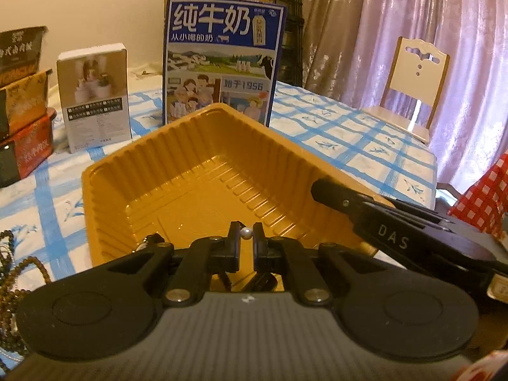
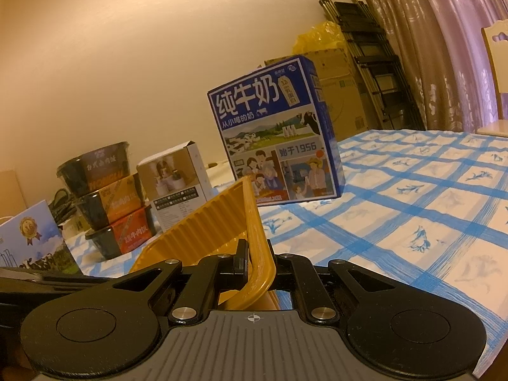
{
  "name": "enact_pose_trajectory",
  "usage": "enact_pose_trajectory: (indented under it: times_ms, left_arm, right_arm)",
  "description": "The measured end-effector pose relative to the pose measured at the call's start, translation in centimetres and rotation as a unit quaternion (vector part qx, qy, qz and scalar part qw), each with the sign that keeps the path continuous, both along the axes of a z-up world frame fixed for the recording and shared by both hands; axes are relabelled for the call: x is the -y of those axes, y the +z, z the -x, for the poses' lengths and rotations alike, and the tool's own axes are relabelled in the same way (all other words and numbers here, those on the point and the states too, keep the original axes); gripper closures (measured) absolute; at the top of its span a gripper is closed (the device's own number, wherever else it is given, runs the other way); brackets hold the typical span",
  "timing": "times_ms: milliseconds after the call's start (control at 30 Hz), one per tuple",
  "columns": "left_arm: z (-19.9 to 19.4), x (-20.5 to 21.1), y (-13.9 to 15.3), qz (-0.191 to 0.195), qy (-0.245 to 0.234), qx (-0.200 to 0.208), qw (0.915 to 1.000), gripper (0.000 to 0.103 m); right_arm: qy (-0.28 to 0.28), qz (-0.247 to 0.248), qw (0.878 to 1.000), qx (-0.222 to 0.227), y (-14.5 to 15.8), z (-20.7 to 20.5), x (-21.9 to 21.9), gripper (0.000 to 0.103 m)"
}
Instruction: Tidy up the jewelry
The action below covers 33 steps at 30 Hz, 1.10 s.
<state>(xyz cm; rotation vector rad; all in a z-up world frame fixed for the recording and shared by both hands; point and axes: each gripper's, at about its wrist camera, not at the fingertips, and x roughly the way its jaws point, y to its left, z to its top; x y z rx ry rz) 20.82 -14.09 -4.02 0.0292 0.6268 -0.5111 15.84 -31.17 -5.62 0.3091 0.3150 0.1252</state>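
Left gripper (image 1: 245, 234): jaws narrow, pinching a small white pearl bead (image 1: 246, 233) between the fingertips. The bead sits over the near end of the gold plastic tray (image 1: 197, 171). A dark strand hangs below the jaws; whether it joins the bead cannot be told.

Right gripper (image 2: 257, 258): jaws closed onto the tray's rim (image 2: 255, 241), one finger each side of the ribbed wall. In the left wrist view this gripper (image 1: 320, 190) enters from the right, its tip on the tray's right edge. In the right wrist view the tray appears tilted, far corner raised.

Tray interior: ribbed walls, flat floor, no contents visible apart from the bead over it.

Left of the tray on the desk (image 1: 365, 133), covered in a blue-and-white checked cloth: brown beaded strands (image 1: 22, 263), partly cut off by the frame.

Behind the tray: blue milk carton box (image 1: 222, 60), upright. To its left, a white product box (image 1: 95, 95), then three stacked instant-meal bowls (image 2: 108, 197). Wooden chair (image 1: 412, 85) at the desk's far side, before the pink curtain (image 1: 397, 16).
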Motion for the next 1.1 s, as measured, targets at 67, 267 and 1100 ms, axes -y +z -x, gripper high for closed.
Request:
enact_pose_trajectory:
  times_ms: [67, 267, 1100]
  left_arm:
    - [-0.3, 0.2, -0.2, 0.002, 0.0, -0.004, 1.0, 0.097]
    - [-0.7, 0.2, 0.0, 0.011, 0.014, -0.004, 0.9998, 0.096]
    - [3.9, -17.1, 1.4, -0.027, 0.218, -0.011, 0.9754, 0.086]
  right_arm:
    - [0.0, 0.001, 1.0, 0.0, 0.0, 0.0, 0.0, 0.096]
    - [0.0, 0.0, 1.0, 0.0, 0.0, 0.0, 0.0, 0.096]
    - [-0.003, 0.019, 1.0, 0.0, 0.0, -2.0, -1.6, 0.095]
